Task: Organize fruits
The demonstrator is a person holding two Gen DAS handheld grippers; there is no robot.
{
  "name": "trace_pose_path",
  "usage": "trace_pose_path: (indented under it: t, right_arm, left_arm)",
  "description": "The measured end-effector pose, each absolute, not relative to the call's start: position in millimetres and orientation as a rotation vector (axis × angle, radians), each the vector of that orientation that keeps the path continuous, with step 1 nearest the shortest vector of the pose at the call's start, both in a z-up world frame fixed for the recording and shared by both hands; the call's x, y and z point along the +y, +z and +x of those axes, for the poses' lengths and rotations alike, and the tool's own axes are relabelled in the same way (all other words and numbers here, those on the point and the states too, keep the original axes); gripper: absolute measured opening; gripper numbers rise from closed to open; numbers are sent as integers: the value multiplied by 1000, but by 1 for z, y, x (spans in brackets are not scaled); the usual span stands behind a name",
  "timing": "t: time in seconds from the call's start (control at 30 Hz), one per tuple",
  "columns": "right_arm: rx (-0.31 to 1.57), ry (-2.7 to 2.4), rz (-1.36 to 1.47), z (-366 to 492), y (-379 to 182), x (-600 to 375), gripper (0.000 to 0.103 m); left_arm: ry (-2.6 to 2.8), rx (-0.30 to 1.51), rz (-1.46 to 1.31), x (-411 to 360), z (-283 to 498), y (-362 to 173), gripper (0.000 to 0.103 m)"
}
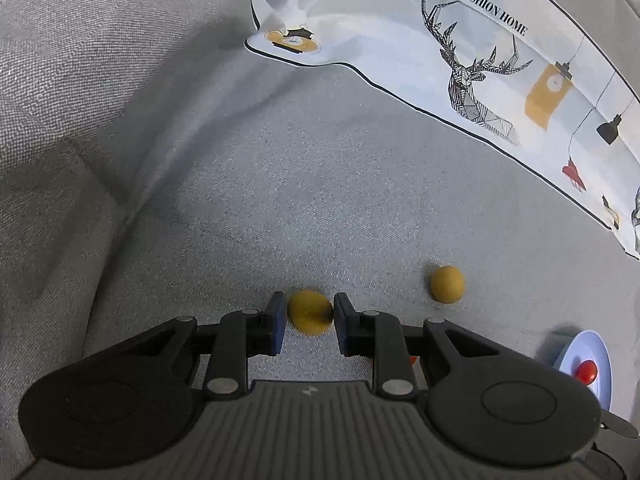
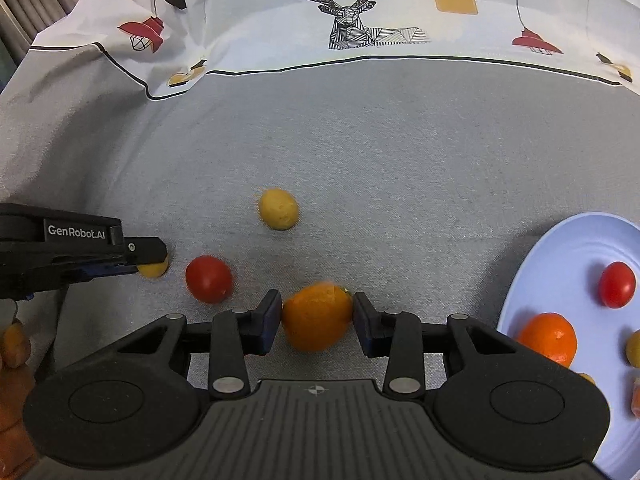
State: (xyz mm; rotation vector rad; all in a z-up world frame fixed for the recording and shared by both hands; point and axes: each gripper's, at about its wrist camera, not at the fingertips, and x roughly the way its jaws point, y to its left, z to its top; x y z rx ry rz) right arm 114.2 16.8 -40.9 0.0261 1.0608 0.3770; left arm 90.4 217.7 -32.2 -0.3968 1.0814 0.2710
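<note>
We note coarse matt grey cloth (image 2: 360, 152) lower frame; glossy red tomato (image 2: 209, 279); smooth plate (image 2: 560, 264).

Plate (image 2: 560, 248) right of loose fruits (image 2: 278, 208) (cloth (image 2: 360, 140) beneath), printed sheet (image 2: 260, 32) behind

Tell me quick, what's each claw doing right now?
Left claw: closed on a small yellow fruit.
Right claw: closed on an orange fruit.

Bare grey cloth (image 2: 360, 152) beyond scattered fruit; plate (image 2: 560, 248) blocks right.
</note>
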Motion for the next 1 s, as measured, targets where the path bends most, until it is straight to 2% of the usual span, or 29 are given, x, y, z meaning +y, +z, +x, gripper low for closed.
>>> trace_pose_path:
  t: [0.47, 0.87, 1.0]
  right_arm:
    - [977, 379, 51, 106, -26, 7, 40]
    - [704, 366, 32, 61, 60, -34, 40]
    - [685, 323, 42, 44, 62, -65, 40]
  left_arm:
    - [258, 1037, -361, 213, 90, -23, 27]
    - [200, 927, -259, 184, 85, 1, 27]
    - [163, 887, -203, 166, 81, 10, 27]
